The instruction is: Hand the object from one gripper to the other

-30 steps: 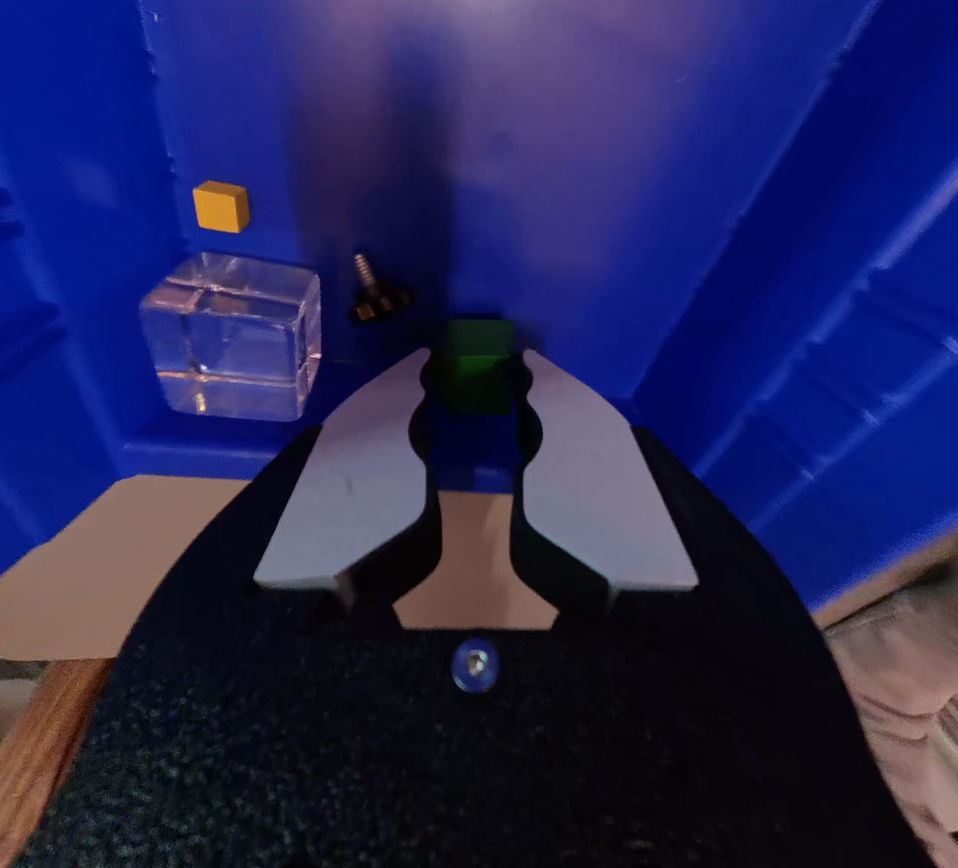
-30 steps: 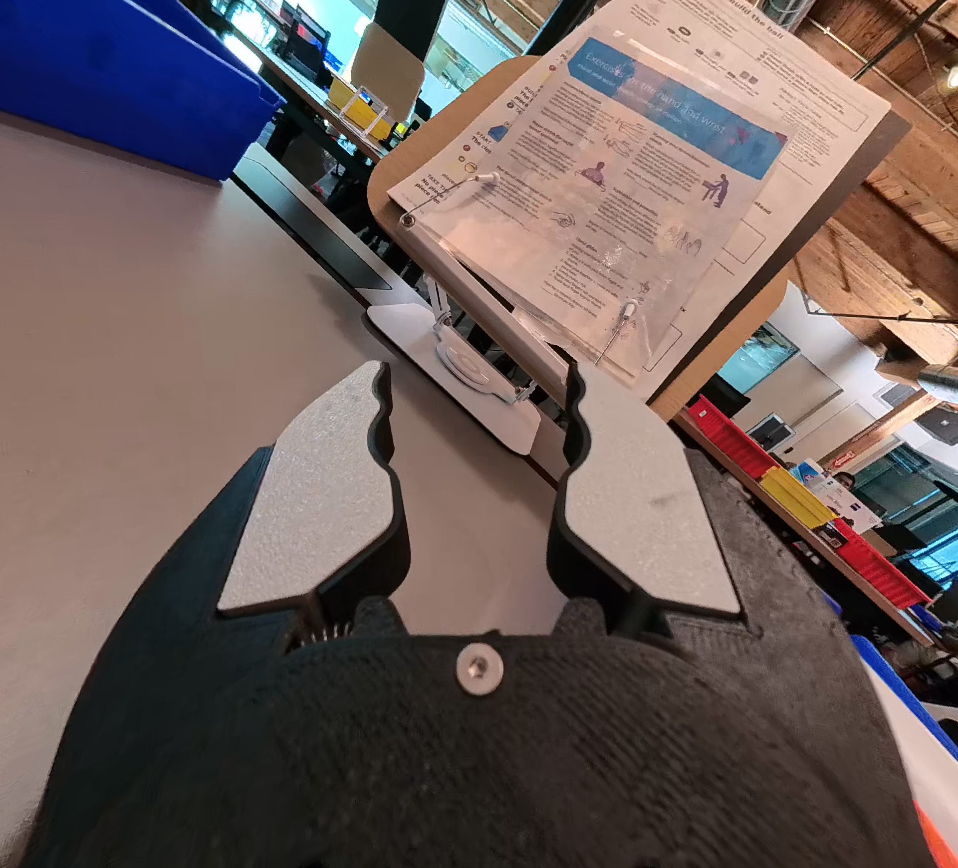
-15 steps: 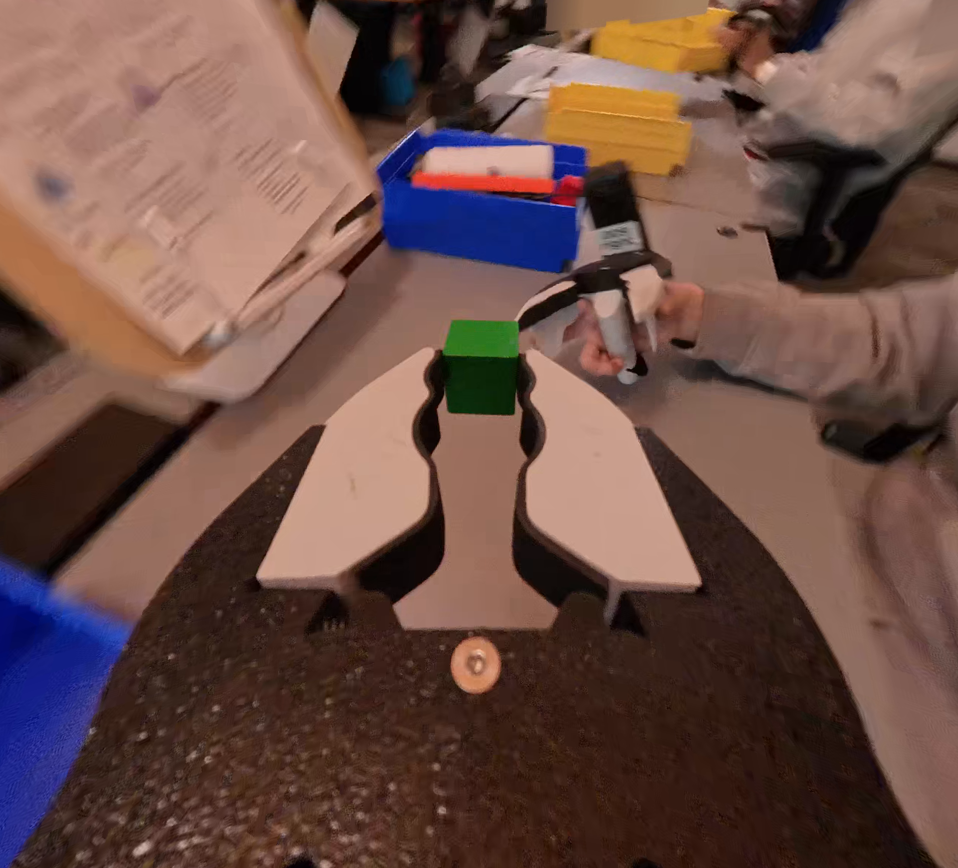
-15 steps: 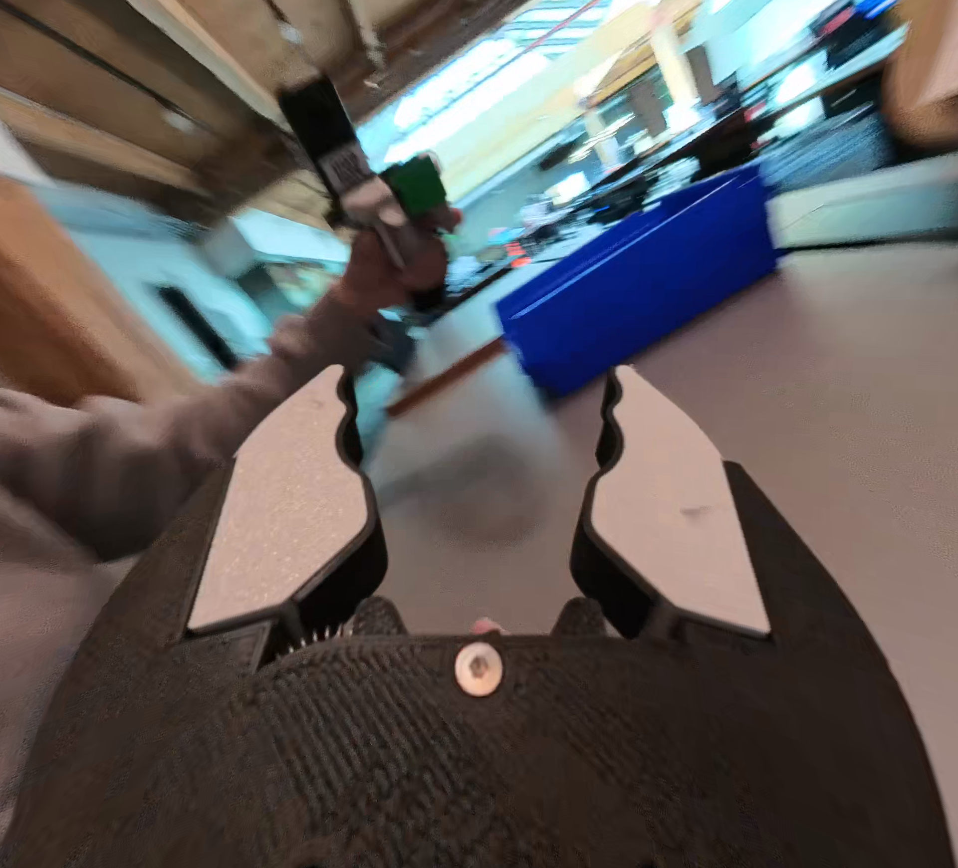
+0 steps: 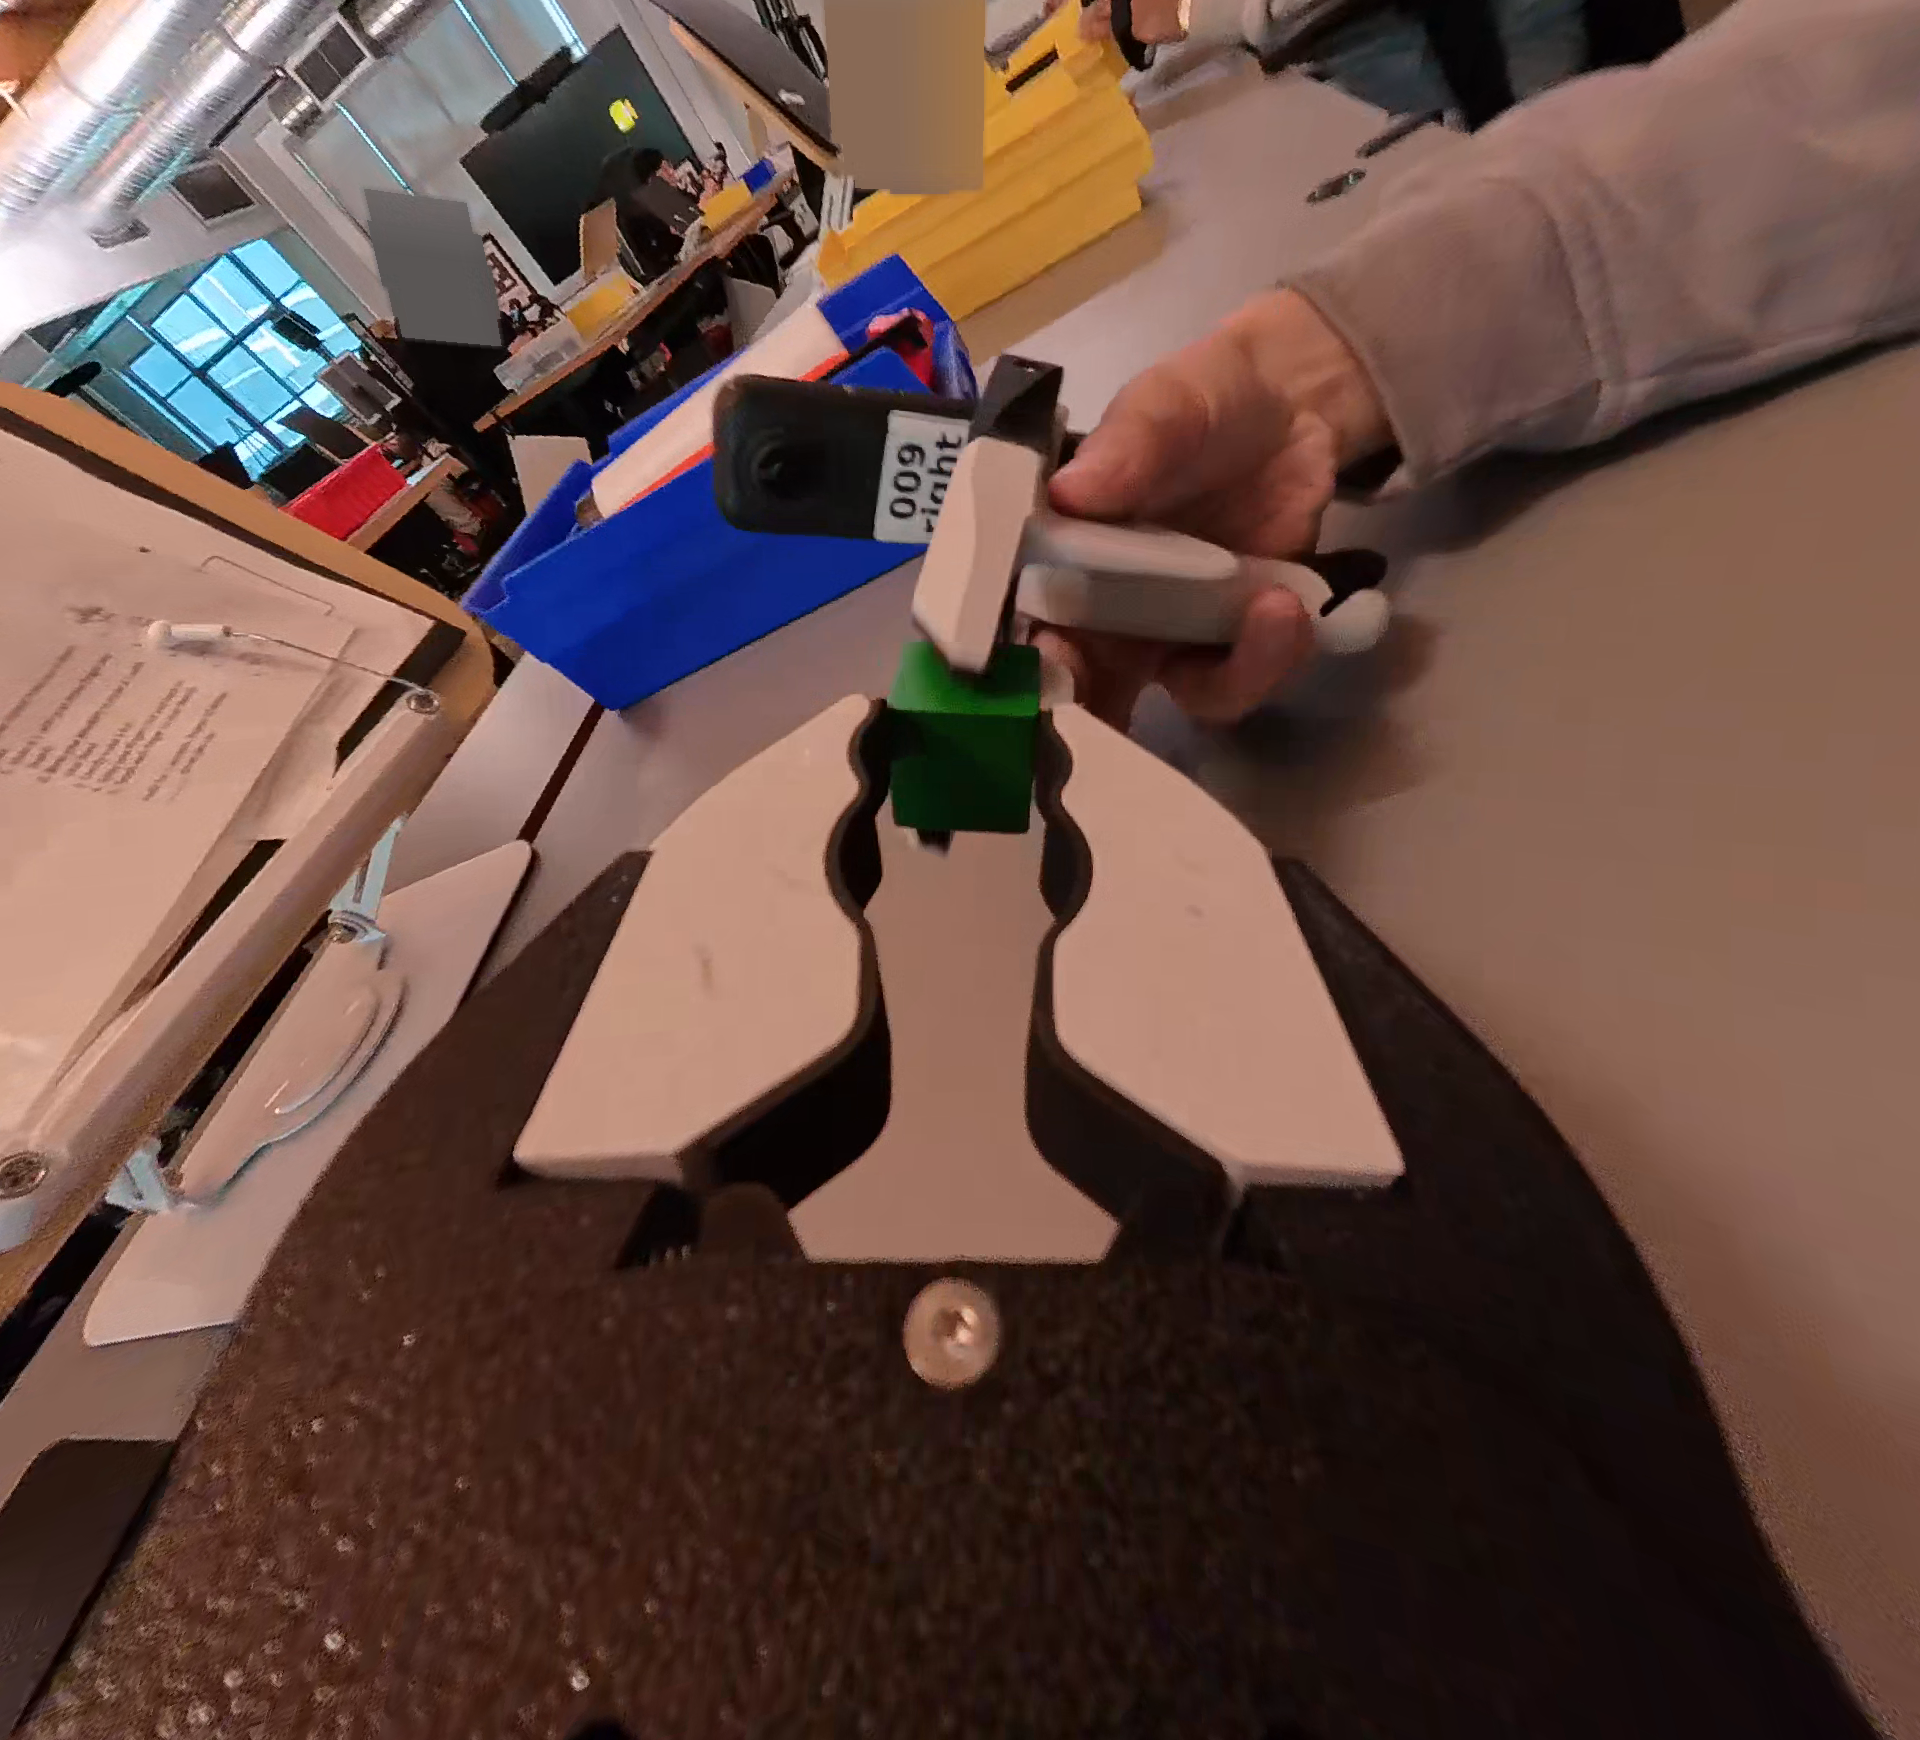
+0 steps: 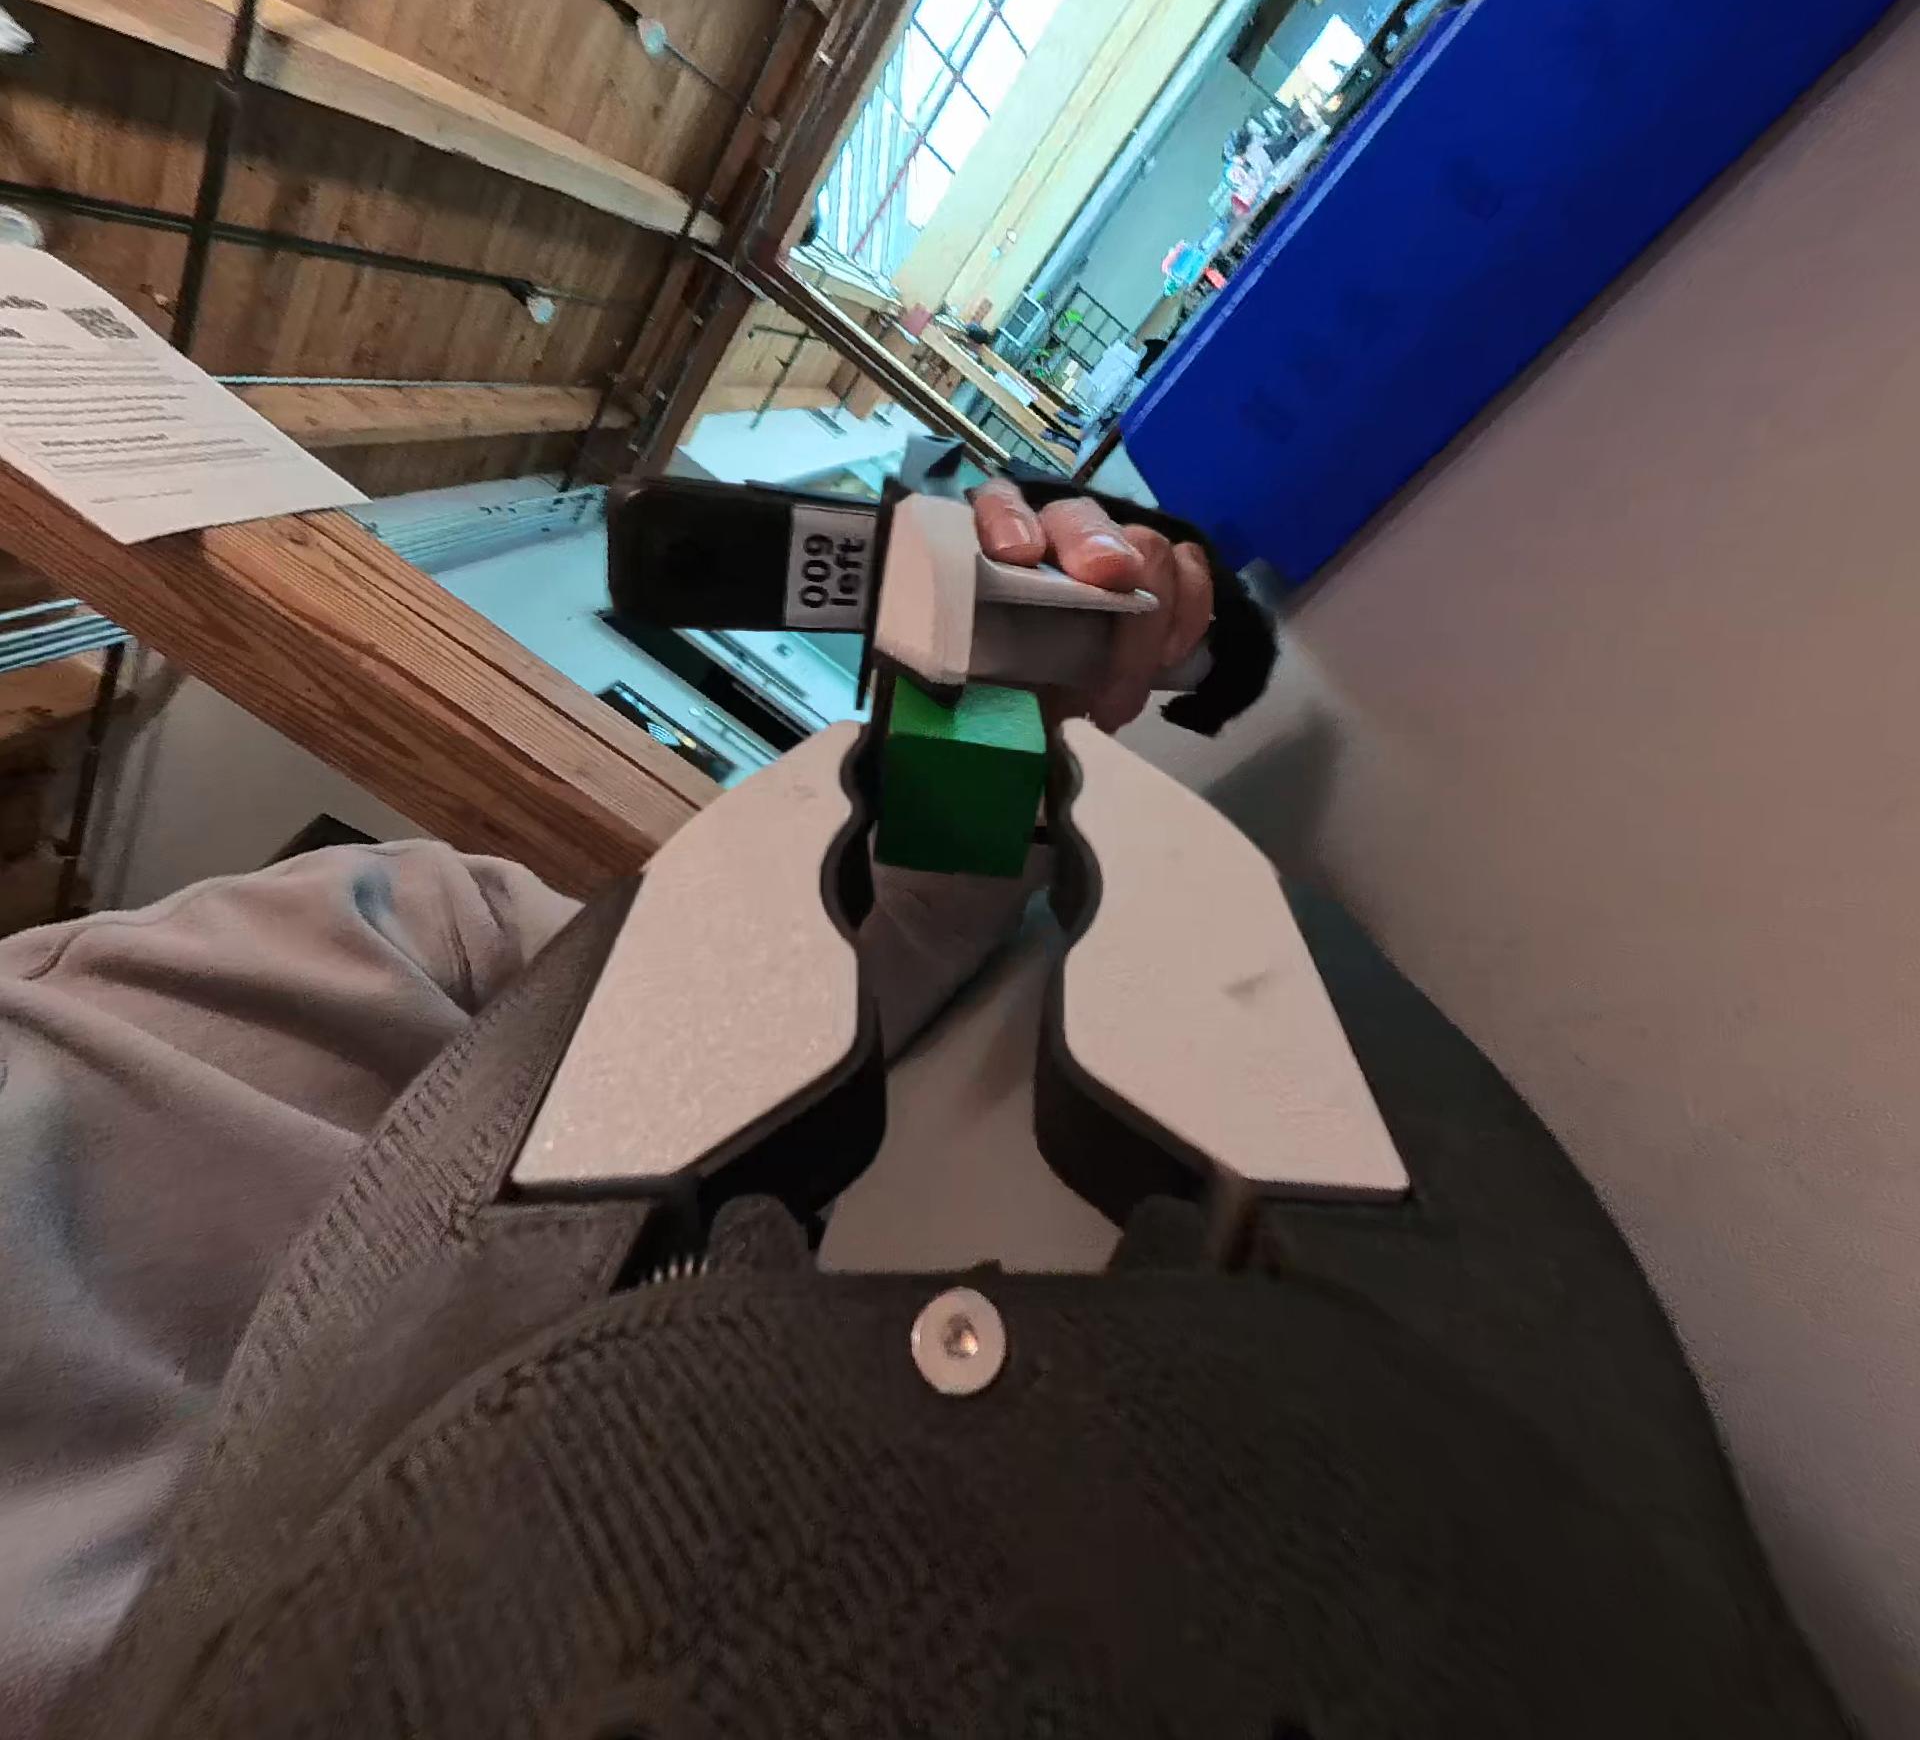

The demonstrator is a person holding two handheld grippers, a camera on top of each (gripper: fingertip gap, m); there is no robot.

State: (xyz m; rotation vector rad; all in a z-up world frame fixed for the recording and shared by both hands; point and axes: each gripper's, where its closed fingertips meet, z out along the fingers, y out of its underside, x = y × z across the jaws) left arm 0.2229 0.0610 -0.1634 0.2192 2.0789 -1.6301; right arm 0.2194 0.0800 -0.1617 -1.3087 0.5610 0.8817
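Green cube (image 5: 964, 763) sat in the air over the grey table (image 5: 1662, 755), no long axis to speak of, one flat face toward each camera. My left gripper (image 5: 961, 760) clamped it at the tips. My right gripper (image 6: 956, 791) was closed on it too, crosswise. Blue bin (image 5: 665, 578) behind.

Opposed close wrist views, shared green cube (image 5: 966, 755)

grey table (image 5: 1662, 859) open, blue bin (image 5: 665, 589) (left)
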